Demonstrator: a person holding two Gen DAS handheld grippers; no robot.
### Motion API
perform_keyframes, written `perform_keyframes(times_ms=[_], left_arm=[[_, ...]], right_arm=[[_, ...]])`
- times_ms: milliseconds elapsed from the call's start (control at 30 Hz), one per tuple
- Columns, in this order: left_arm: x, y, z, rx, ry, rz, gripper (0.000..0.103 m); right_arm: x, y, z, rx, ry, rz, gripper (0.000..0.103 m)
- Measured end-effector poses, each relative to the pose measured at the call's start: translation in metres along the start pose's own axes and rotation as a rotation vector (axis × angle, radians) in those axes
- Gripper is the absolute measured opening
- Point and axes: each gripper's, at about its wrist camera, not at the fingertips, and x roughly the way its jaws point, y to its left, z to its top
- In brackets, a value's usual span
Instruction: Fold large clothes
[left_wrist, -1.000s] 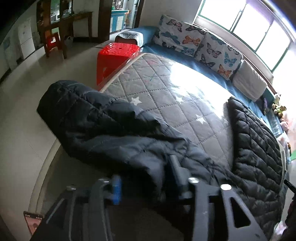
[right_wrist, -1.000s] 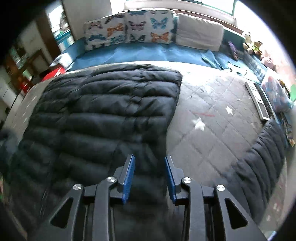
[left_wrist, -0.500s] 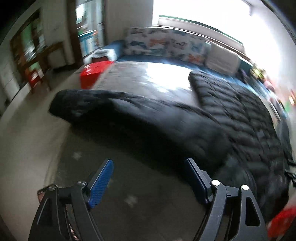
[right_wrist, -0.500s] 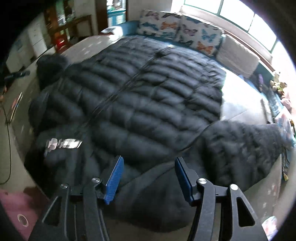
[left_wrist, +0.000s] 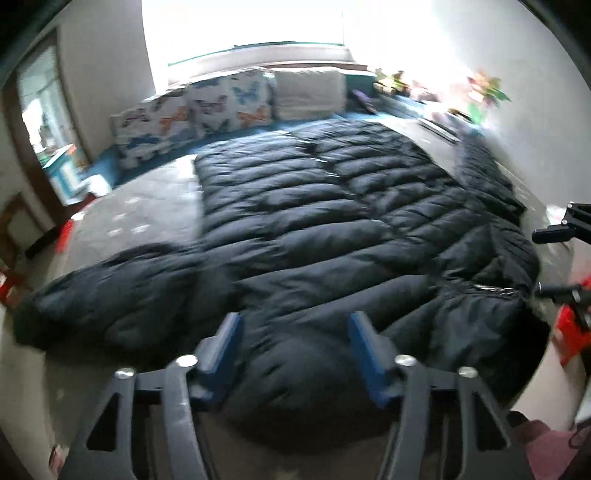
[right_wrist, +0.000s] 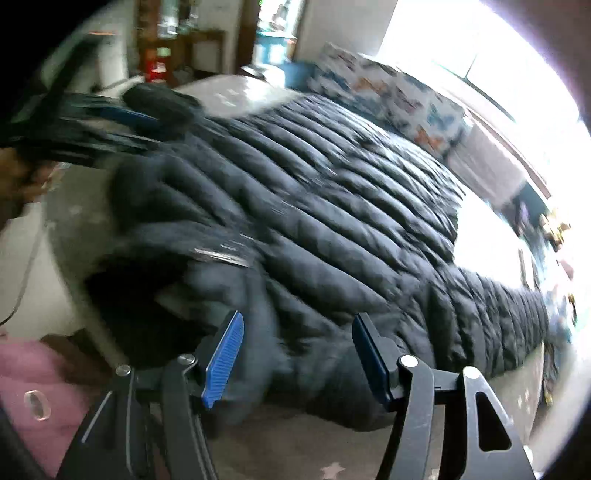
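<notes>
A large black quilted puffer jacket (left_wrist: 325, 221) lies spread flat on a grey star-patterned bed cover (left_wrist: 147, 206); it also fills the right wrist view (right_wrist: 332, 206). One sleeve (left_wrist: 110, 295) stretches to the left, the other sleeve (right_wrist: 498, 314) to the right. My left gripper (left_wrist: 293, 343) is open and empty just above the jacket's near part. My right gripper (right_wrist: 297, 347) is open and empty over the jacket's near edge. The left gripper's blue-padded fingers (right_wrist: 122, 114) show blurred at the far left of the right wrist view.
Butterfly-print cushions (left_wrist: 207, 107) and a beige cushion (left_wrist: 310, 92) line the far side under a bright window. Toys and clutter (left_wrist: 443, 96) sit at the far right. A red stool (left_wrist: 64, 236) stands left of the bed. Something pink (right_wrist: 33, 387) lies near the bed edge.
Both grippers have let go of the jacket and opened. The left gripper swung right from the sleeve toward the jacket's middle; the right gripper swung left along the near edge.
</notes>
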Motion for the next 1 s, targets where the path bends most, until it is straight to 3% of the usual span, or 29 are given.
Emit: perform_keyframes(times_ms=[67, 133, 333, 600, 800, 1000], left_arm=[[0.014, -0.010, 0.007, 0.019, 0.016, -0.056, 0.043], [0.037, -0.018, 0.013, 0.032, 0.051, -0.121, 0.037], [0.079, -0.017, 0.022, 0.016, 0.109, -0.222, 0.037], [0.074, -0.013, 0.037, 0.057, 0.111, -0.237, 0.037], [0.077, -0.022, 0.033, 0.123, 0.148, -0.333, 0.036], [0.079, -0.048, 0.008, 0.252, 0.128, -0.276, 0.034]], right_arm=[[-0.008, 0.018, -0.001, -0.052, -0.025, 0.064, 0.067], [-0.009, 0.041, -0.002, -0.118, -0.036, 0.152, 0.067], [0.030, 0.093, 0.005, -0.227, -0.010, 0.328, 0.067], [0.057, 0.148, 0.018, -0.274, -0.077, 0.440, 0.067], [0.012, 0.124, 0.028, -0.146, -0.260, 0.546, 0.070], [-0.013, 0.100, 0.014, -0.108, -0.198, 0.593, 0.070]])
